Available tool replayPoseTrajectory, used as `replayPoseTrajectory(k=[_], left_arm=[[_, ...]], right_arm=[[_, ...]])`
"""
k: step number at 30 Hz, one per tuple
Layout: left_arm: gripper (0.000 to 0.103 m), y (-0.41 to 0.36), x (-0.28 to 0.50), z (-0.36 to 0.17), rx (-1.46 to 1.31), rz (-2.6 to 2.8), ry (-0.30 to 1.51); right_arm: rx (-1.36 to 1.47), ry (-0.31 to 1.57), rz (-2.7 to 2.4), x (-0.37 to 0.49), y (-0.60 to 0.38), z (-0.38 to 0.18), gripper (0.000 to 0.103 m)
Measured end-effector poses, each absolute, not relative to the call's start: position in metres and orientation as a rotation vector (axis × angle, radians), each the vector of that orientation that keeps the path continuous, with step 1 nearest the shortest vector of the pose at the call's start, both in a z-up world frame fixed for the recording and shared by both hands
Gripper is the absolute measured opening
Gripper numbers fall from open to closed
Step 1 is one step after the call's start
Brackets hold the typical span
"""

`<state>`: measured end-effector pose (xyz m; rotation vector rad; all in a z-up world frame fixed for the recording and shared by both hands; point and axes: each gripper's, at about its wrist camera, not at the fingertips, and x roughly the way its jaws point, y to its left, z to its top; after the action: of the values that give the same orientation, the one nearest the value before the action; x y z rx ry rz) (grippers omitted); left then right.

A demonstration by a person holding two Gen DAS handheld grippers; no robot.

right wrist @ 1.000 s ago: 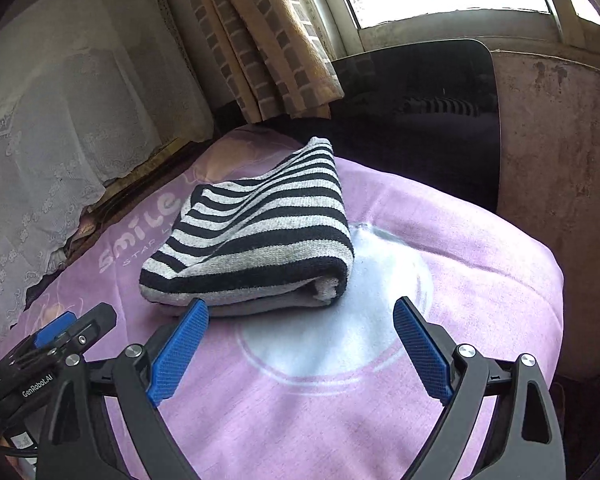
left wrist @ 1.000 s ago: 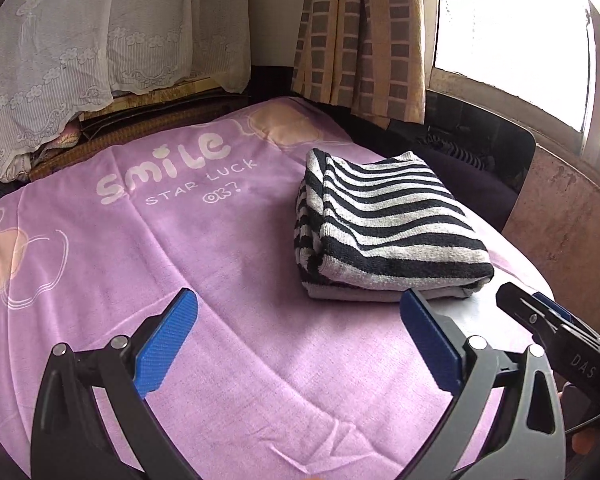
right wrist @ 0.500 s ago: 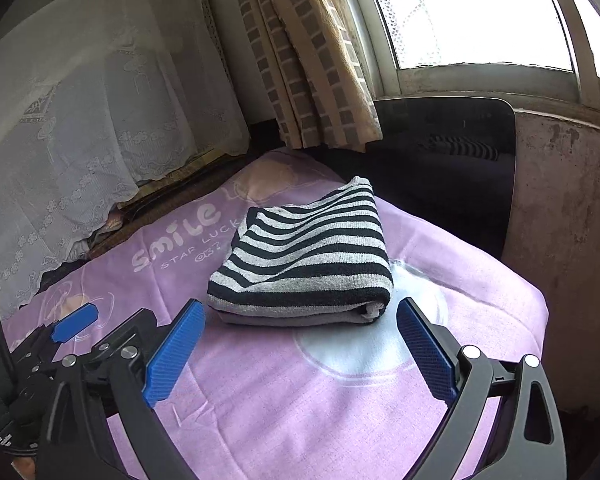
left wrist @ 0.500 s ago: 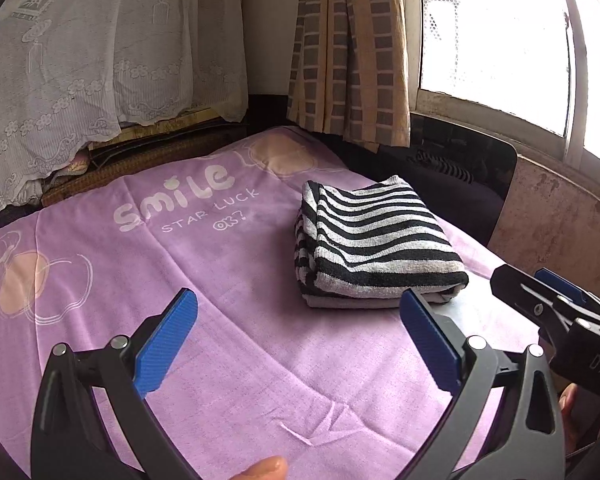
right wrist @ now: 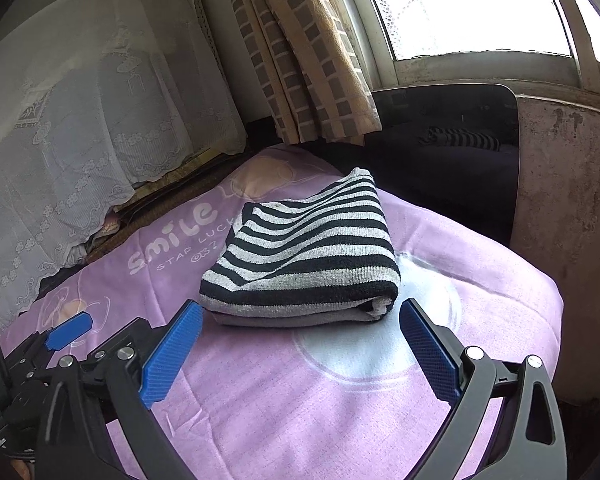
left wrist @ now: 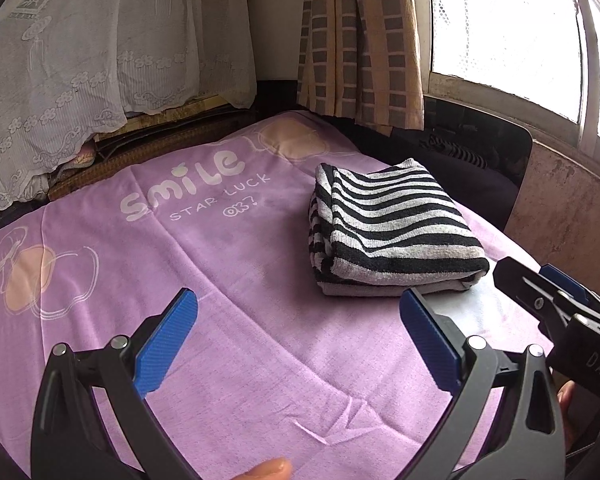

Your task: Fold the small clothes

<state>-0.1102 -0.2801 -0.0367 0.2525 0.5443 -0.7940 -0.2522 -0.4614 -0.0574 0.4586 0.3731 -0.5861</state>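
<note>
Striped garment (right wrist: 300,256) sits folded in a compact stack on the purple sheet (left wrist: 228,292), right-hand side. Nearest: left gripper (left wrist: 298,338) and right gripper (right wrist: 300,346), both spread wide, holding nothing, short of the stack. Beyond: "smile" print (left wrist: 182,186), checked curtain (left wrist: 360,40), window (right wrist: 472,4).

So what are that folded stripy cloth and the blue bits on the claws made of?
The black-and-grey striped folded garment looks like soft matte knit; ribbed loops show along its edge. The blue ridged pads look like textured rubber or plastic; which one is unclear.
</note>
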Motion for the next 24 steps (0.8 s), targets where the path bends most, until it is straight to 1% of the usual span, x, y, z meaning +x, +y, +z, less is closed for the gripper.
replayPoseTrajectory(k=[8, 24], left_arm=[[0.098, -0.278, -0.109, -0.035, 0.239, -0.791, 0.546], [0.098, -0.272, -0.110, -0.026, 0.218, -0.791, 0.529]], right_arm=[[0.461, 0.384, -0.591, -0.253, -0.464, -0.063, 0.099], [0.377, 0.361, -0.571, -0.255, -0.443, -0.043, 0.099]])
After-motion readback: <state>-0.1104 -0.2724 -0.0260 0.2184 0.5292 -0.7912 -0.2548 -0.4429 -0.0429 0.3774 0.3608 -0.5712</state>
